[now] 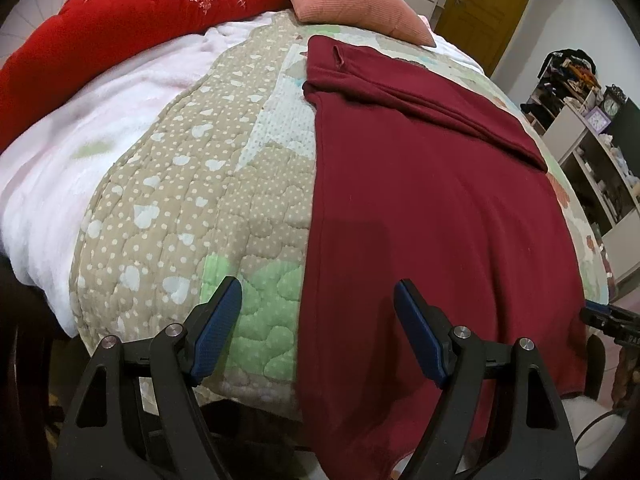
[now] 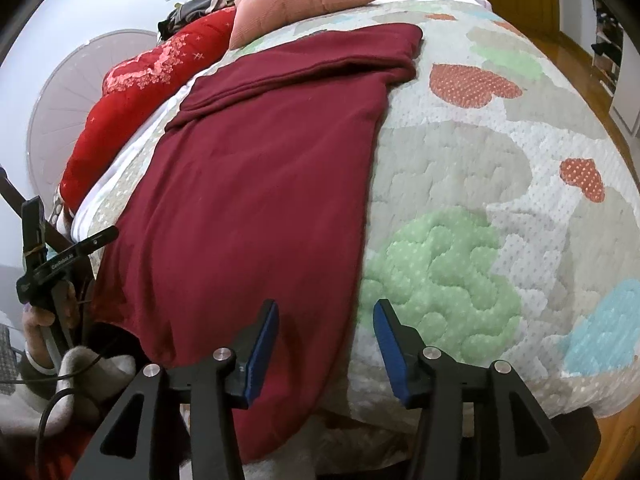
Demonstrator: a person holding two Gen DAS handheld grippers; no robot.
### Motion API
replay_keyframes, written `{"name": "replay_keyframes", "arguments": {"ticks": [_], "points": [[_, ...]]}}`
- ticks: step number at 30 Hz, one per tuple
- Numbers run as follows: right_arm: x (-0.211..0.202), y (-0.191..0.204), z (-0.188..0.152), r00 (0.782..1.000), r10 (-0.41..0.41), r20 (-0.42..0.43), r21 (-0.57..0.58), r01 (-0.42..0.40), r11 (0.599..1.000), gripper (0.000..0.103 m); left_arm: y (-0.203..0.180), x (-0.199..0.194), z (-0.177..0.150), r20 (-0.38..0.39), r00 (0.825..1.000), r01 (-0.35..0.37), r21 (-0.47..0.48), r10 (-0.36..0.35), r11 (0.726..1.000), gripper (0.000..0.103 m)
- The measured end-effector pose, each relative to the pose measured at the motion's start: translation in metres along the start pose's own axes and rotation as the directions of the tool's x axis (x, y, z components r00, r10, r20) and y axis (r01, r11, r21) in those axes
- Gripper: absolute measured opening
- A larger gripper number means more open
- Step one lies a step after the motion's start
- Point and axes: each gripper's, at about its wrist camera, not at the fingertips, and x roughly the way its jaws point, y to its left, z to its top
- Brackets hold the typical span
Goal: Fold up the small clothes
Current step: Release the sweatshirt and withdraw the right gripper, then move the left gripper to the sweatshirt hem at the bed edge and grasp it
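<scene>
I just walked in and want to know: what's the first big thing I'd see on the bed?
A big dark red garment lies spread on the patchwork quilt, its far end folded over. Behind it sit a pink pillow and a bright red blanket. Both open grippers, left and right, hover at its near edge.

Maroon garment (image 1: 420, 208): soft matt knit cloth, smooth, a stitched hem seen at the far fold. Quilt (image 1: 180, 184): stitched, puffy cotton-like cloth, matt, printed with dots and hearts. White blanket (image 1: 80, 128): fleecy, plush nap. Red comforter (image 1: 132, 8): velvety cloth, embroidered pale flowers. Pink cushion (image 1: 352, 4): finely ribbed fabric. Left gripper (image 1: 318, 320) and right gripper (image 2: 326, 340): matt black plastic arms, shiny metal pivot pins, blue textured rubbery pads (image 1: 218, 330) noted on the fingers. Door (image 1: 484, 4): smooth yellow-brown wood. Floor (image 2: 580, 60): glossy wood, reflections seen.
</scene>
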Motion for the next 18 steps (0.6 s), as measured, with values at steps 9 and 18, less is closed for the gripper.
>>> {"name": "replay_keyframes", "arguments": {"ticks": [9, 18], "points": [[-0.001, -0.002, -0.012, 0.999, 0.025, -0.031, -0.005, -0.025, 1.000, 0.053, 0.008, -0.009, -0.012, -0.035, 0.999, 0.016, -0.012, -0.016, 1.000, 0.079], [-0.002, -0.006, -0.026, 0.997, 0.059, -0.051, 0.015, -0.058, 0.998, 0.054, 0.025, -0.012, -0.036, -0.135, 0.986, 0.093, -0.062, -0.101, 0.994, 0.079]]}}
